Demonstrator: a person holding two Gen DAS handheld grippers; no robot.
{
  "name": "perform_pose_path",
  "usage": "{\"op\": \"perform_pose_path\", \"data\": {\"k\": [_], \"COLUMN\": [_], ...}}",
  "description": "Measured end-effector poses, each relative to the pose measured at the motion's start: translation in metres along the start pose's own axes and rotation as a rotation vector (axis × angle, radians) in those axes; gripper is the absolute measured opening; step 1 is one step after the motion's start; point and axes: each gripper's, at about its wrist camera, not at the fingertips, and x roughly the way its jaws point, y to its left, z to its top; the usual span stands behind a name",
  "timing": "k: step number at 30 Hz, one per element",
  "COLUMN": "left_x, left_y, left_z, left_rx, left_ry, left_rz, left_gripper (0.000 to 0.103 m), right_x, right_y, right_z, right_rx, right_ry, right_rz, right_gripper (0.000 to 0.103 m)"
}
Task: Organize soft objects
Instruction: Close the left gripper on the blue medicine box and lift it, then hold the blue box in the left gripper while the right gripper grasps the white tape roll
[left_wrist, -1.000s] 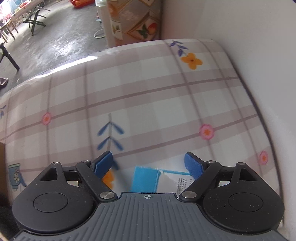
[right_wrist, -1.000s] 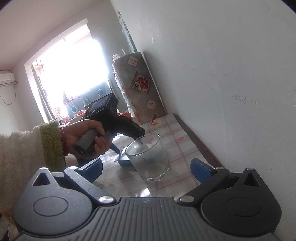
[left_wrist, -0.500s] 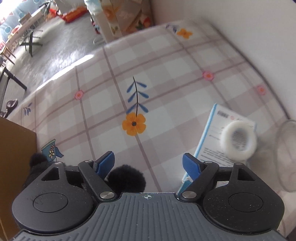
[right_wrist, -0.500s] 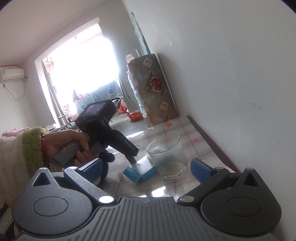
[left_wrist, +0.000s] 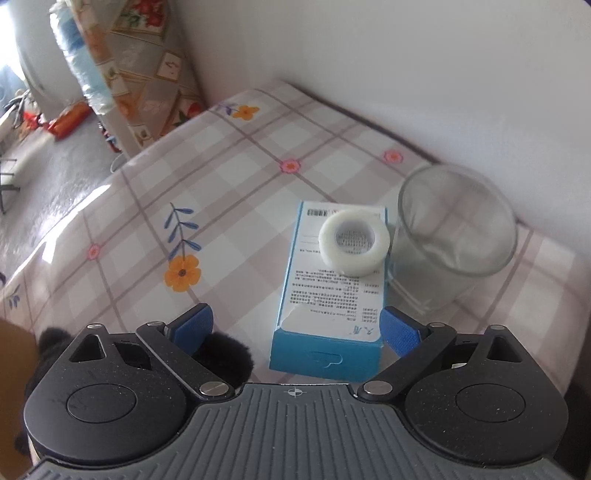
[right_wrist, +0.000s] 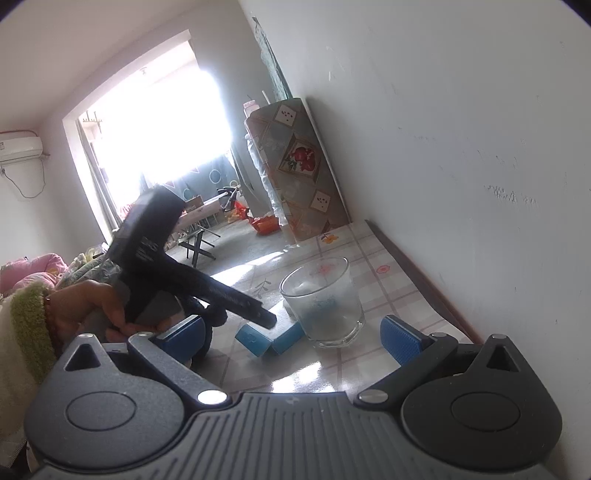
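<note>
Blue box (left_wrist: 328, 295), print illegible, white ring (left_wrist: 354, 246) atop; both tongs (left_wrist: 295, 325) (right_wrist: 291, 332) wide, empty.

White foam ring (left_wrist: 354, 242) lies flat atop the blue box (left_wrist: 330, 293) — black fuzzy pompom (left_wrist: 229, 356) just left of it.

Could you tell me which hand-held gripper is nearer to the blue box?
Left. The left hand-held gripper hangs open right over the near end of the blue box; the right hand-held gripper is open too, farther back, with the glass ahead.
</note>
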Motion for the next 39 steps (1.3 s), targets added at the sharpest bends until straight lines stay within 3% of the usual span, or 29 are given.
{"op": "perform_pose_path", "data": {"k": [3,6,8,19,22,27,34,39], "left_x": [0.009,0.014,0.015,-0.02,-0.023,-0.026,-0.056,-0.087], "left_y": [0.006,0.009,0.007,-0.035,-0.035,-0.016,0.026,0.017], "left_z": [0.001,0.003,0.001,-0.026,-0.027,-0.018,-0.009,-0.014], "left_rx": [-0.021,-0.058,-0.064,-0.037,-0.054,-0.146,-0.389,-0.399], "left_ry": [0.005,0.008,0.009,-0.029,-0.023,-0.004,-0.043,-0.089], "left_rz": [-0.051,-0.089,-0.097,0.084,0.086,0.066,-0.019,-0.039], "left_gripper": [0.099,0.094,0.076,0.073,0.073,0.073,0.072,0.072], "right_x": [0.0,0.0,0.0,-0.013,-0.018,-0.03,-0.041,-0.046], "right_y": [-0.002,-0.004,-0.005,0.003,0.005,0.006,0.0,-0.003], "right_z": [-0.002,-0.003,-0.003,0.0,0.001,0.003,0.001,0.0], "right_rx": [0.005,0.015,0.022,-0.005,-0.006,-0.007,0.018,0.03], "right_ry": [0.002,0.007,0.008,-0.019,-0.03,-0.054,-0.069,-0.077], "right_rz": [-0.006,-0.016,-0.021,-0.01,-0.007,-0.01,-0.012,-0.008], "right_gripper": [0.103,0.103,0.103,0.103,0.103,0.103,0.103,0.103]}}
